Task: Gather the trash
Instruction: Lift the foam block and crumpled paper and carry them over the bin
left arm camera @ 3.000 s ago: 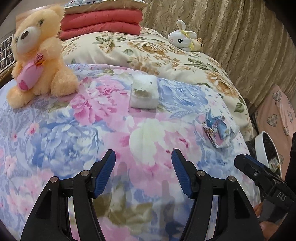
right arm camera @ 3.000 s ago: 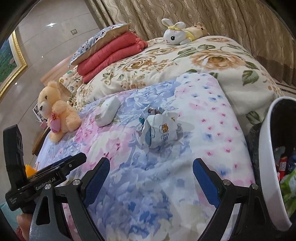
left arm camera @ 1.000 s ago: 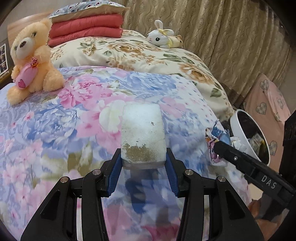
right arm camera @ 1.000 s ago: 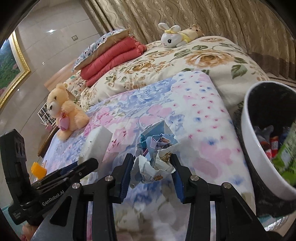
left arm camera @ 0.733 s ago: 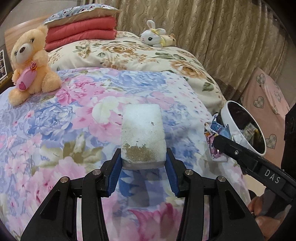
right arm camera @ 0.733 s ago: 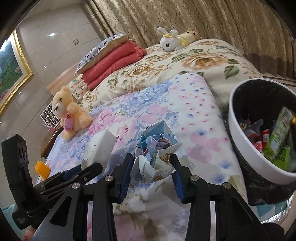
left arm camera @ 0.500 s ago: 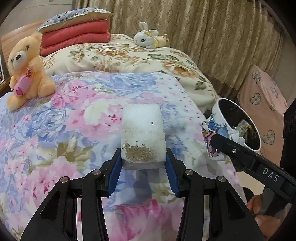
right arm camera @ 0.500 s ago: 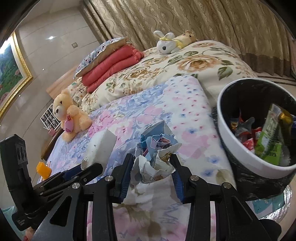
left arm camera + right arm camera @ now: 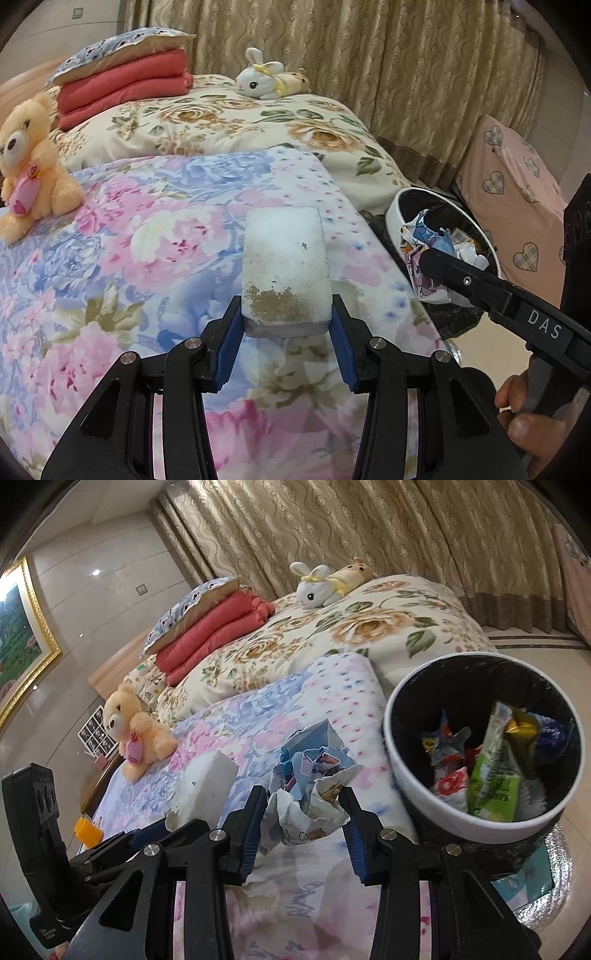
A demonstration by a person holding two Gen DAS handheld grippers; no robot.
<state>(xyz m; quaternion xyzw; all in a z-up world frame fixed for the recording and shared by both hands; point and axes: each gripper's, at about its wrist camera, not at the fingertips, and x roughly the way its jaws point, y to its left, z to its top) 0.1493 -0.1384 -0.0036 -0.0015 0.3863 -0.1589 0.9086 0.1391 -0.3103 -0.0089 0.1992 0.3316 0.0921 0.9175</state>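
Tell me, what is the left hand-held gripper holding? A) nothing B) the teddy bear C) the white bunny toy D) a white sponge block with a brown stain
D: the left hand-held gripper is clamped on the white sponge block, which has a brown stain near its held end.

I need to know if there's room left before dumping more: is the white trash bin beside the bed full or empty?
Partly filled. In the right wrist view the trash bin holds wrappers low inside, with black liner wall showing above them.

A home bedroom: a bed (image 9: 207, 229) under floral quilts fills the frame, folded red blankets (image 9: 122, 88) upper left, plush toys, beige curtains (image 9: 406, 66) across the top.
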